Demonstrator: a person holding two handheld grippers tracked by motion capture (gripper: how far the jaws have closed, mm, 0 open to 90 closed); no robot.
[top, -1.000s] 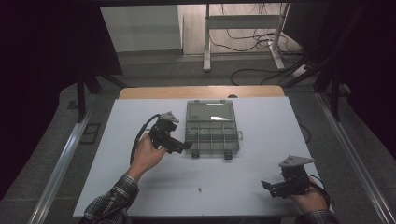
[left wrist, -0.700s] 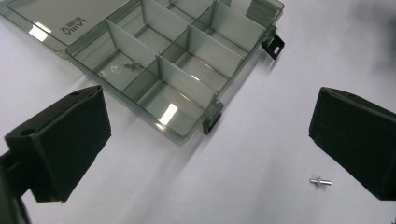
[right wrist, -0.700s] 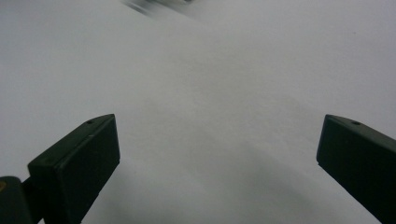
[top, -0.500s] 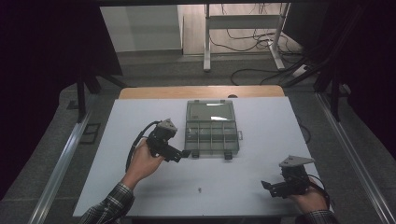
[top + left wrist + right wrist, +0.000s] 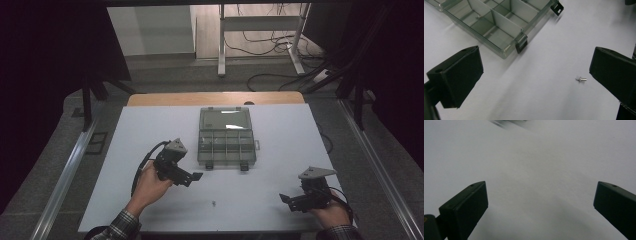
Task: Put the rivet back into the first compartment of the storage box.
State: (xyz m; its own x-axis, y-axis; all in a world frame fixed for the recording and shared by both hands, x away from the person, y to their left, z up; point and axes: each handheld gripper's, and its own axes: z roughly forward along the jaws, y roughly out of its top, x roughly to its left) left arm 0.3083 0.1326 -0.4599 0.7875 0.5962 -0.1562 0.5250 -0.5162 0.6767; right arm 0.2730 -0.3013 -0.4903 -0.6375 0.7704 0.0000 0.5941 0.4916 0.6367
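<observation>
High view shows us what has just changed: over the last second our left gripper (image 5: 192, 176) has drawn back from the left edge of the clear plastic compartment box (image 5: 226, 137) and come down toward the lower middle of the frame, while our right gripper (image 5: 286, 199) has kept its place at the lower right, resting near the front edge of the white table (image 5: 280, 150). We read this as the left hand leaving the box and turning to the small silver screw (image 5: 213, 203) that lies loose on the table, below and slightly left of the box and well apart from it. The box's lid stands open toward the top of the frame, so its compartments are ready to take the piece.

In the left gripper view the screw (image 5: 581, 79) sits right of centre, on bare table, near the right-hand jaw but not touching it. The jaws are spread wide and hold nothing. The box corner (image 5: 499, 27), with its black latches, fills the upper left of that view.

The screw lies flat. In that view its long axis runs almost level across the frame, a touch downward to the right; what looks like the wider, flanged end is at the left and the plain shank points right. At this size we cannot be sure which end is the head.

In the right gripper view the jaws are likewise spread wide over bare table, with nothing between them.

We judge the pick is not yet begun: the left jaws must first centre over the screw.
</observation>
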